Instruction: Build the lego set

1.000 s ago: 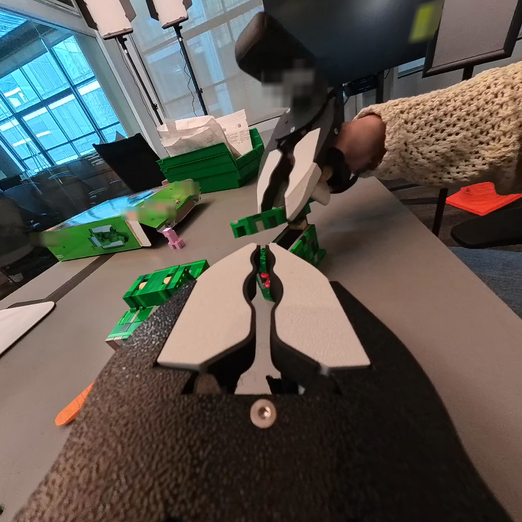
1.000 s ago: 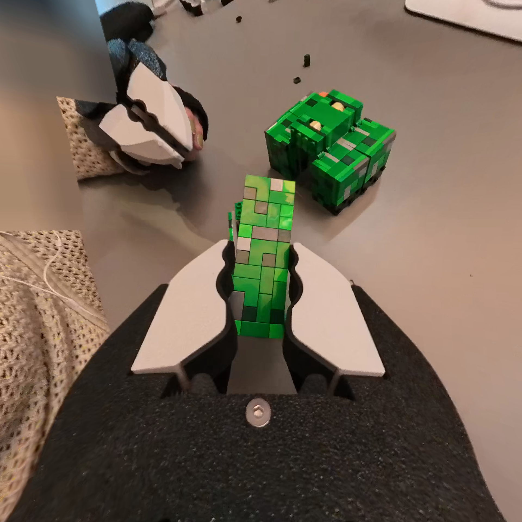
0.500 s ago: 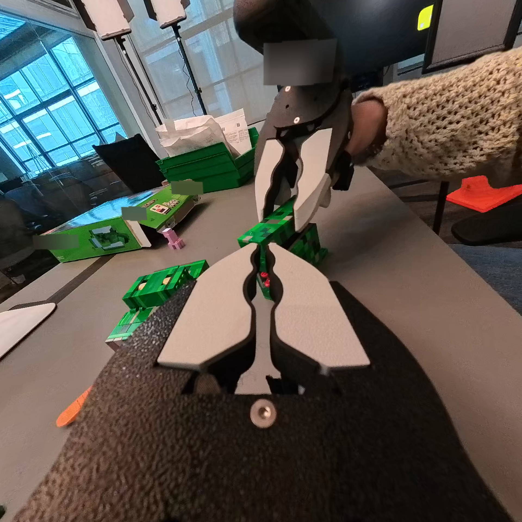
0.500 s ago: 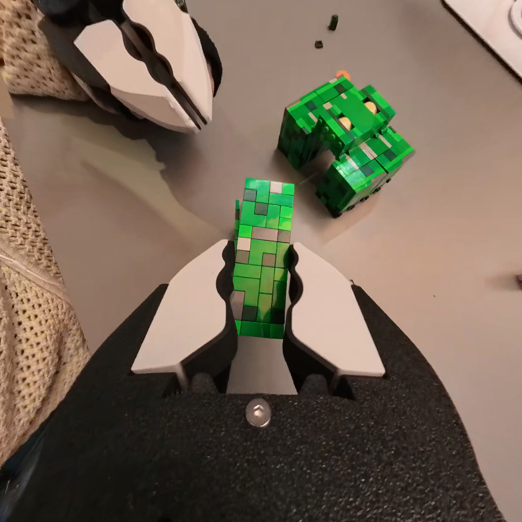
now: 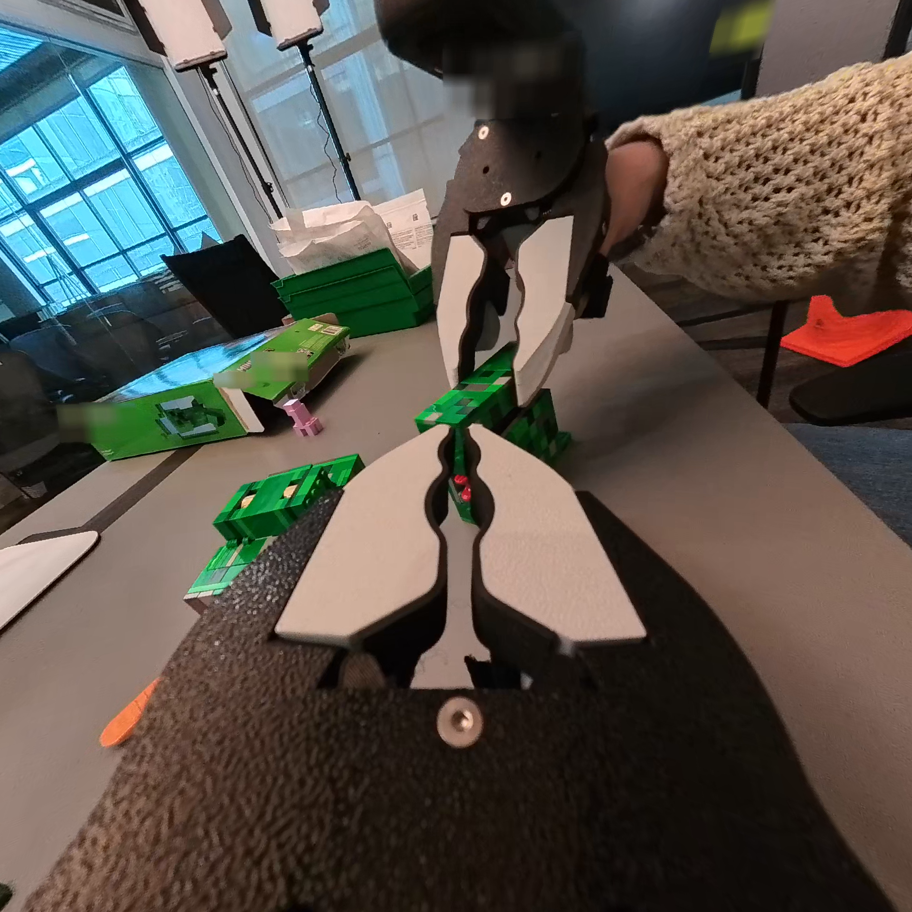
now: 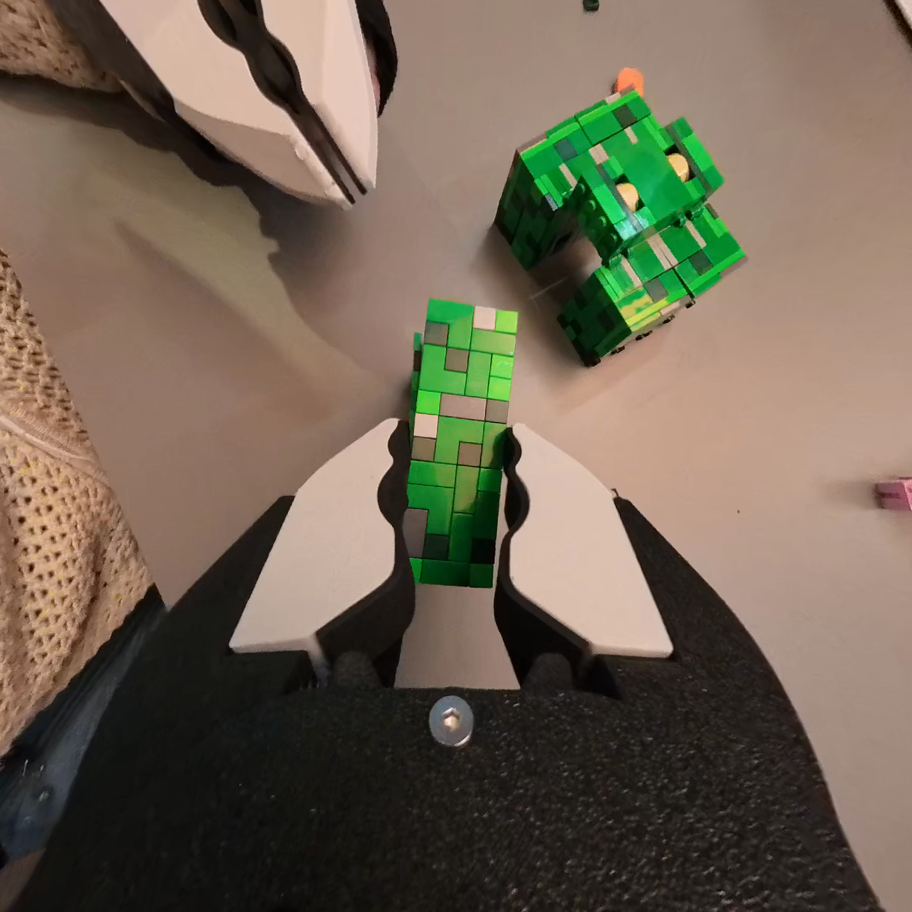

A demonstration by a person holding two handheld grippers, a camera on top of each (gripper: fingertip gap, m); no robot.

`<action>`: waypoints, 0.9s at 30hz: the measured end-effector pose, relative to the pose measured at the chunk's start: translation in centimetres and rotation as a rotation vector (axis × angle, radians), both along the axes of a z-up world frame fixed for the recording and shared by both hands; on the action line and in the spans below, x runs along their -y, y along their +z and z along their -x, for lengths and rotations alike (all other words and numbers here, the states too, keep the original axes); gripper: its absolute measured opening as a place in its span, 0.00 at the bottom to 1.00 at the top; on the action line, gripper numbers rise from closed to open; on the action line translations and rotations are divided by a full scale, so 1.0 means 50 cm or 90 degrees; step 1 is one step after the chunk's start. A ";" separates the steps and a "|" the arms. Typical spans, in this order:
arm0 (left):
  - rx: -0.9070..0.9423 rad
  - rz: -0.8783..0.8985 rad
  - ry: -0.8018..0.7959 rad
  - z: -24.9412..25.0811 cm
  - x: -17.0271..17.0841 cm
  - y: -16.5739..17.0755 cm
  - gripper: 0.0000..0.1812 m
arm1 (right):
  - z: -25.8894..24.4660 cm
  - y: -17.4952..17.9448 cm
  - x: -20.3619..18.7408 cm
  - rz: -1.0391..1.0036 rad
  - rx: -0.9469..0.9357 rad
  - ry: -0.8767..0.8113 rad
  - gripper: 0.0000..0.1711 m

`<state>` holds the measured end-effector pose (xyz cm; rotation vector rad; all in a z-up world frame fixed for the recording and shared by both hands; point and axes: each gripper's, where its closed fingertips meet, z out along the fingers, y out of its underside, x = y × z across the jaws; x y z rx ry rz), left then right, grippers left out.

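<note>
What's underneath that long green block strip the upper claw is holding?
Under the green strip, held by the right gripper, stands another green block piece on the table. Whether they touch is hidden by the strip.

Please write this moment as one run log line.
right gripper: shut on tall green mosaic lego panel | left gripper: shut on green lego piece

Glossy plastic on the green lego slab [image 6: 461, 444], matt smooth grey tabletop [image 6: 691, 469], rough pebbly black gripper body [image 6: 444, 814] with matt pale fingers [image 6: 567, 543], chunky knit sleeve [image 5: 789, 182].
</note>
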<state>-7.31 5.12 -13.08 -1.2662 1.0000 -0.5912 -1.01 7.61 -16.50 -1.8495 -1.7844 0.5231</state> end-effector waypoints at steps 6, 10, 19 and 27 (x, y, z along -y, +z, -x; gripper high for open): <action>-0.001 0.000 -0.001 0.000 0.000 0.000 0.01 | -0.003 -0.010 0.002 0.000 0.054 0.019 0.21; -0.002 -0.001 -0.001 -0.001 0.001 0.000 0.01 | -0.002 -0.012 0.001 -0.006 0.062 0.016 0.21; -0.001 -0.003 0.006 0.000 -0.002 0.001 0.02 | -0.003 -0.012 -0.001 -0.025 0.079 0.002 0.21; -0.002 -0.004 0.006 0.000 -0.001 0.000 0.03 | 0.001 -0.001 -0.002 -0.018 0.059 -0.006 0.26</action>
